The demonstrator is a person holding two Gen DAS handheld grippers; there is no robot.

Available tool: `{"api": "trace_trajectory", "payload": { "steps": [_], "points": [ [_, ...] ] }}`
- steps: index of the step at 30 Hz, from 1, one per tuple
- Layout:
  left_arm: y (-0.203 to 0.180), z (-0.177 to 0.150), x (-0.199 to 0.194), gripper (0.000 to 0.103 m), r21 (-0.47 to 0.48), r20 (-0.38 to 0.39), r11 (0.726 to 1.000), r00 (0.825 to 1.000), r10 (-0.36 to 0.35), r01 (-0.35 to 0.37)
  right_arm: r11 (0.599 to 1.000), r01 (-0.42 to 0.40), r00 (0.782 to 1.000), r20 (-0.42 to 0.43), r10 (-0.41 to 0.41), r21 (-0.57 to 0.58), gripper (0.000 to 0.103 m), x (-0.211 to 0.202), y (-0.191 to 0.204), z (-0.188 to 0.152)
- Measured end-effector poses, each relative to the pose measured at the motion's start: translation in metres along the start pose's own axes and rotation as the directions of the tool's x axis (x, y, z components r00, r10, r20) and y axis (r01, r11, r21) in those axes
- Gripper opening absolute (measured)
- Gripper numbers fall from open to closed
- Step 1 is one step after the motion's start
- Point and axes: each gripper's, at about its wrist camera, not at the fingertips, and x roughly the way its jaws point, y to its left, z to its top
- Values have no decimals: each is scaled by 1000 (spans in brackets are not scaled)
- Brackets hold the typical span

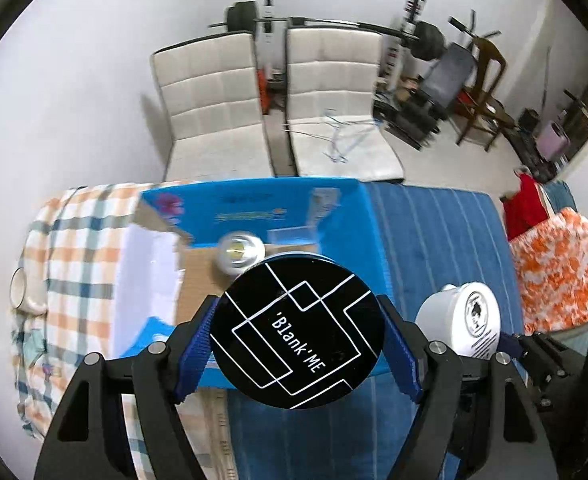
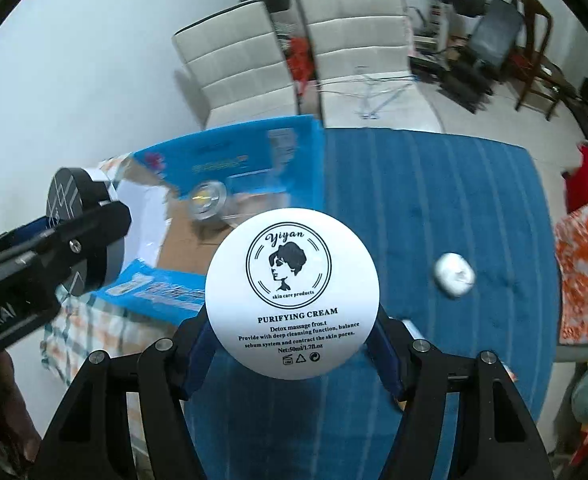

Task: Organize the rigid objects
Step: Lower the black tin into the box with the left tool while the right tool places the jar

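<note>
We are holding a black jar (image 1: 297,334) in the left gripper (image 1: 297,344) and a white jar (image 2: 292,294) in the right gripper (image 2: 292,344), both clamped on their round sides, above the near edge of the open blue box (image 1: 253,208), where a silver jar (image 1: 239,254) is lying. We risk a jar slipping free, or the grippers bumping over the box.
</note>
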Motion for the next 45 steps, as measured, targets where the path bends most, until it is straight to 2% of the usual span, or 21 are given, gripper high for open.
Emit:
{"api": "trace_trajectory", "payload": {
  "steps": [6, 11, 17, 24, 29, 40, 42, 45],
  "points": [
    [55, 2, 13, 74, -104, -28, 995, 1000, 0, -3, 1000, -7, 999, -44, 6, -16, 69, 34, 37, 6],
    [104, 13, 71, 74, -166, -111, 986, 994, 16, -35, 999, 51, 993, -105, -50, 13, 69, 87, 50, 22],
    [130, 28, 139, 74, -129, -184, 988, 981, 56, -81, 992, 112, 974, -202, -99, 54, 69, 154, 53, 37],
    [138, 39, 211, 74, -71, -298, 992, 951, 79, -105, 985, 171, 946, -284, -154, 37, 69, 203, 62, 37],
    [129, 39, 226, 74, -14, -308, 995, 947, 89, -98, 981, 195, 928, -327, -180, 12, 69, 227, 62, 38],
    [132, 36, 240, 74, -21, -355, 997, 933, 60, -72, 976, 212, 902, -393, -177, 47, 70, 260, 53, 50],
    [131, 38, 241, 74, -11, -366, 996, 928, 74, -84, 975, 222, 887, -421, -192, 22, 74, 267, 54, 53],
    [132, 38, 239, 75, -13, -369, 997, 927, 71, -81, 977, 214, 886, -424, -187, 16, 81, 270, 55, 54]
  ]
}}
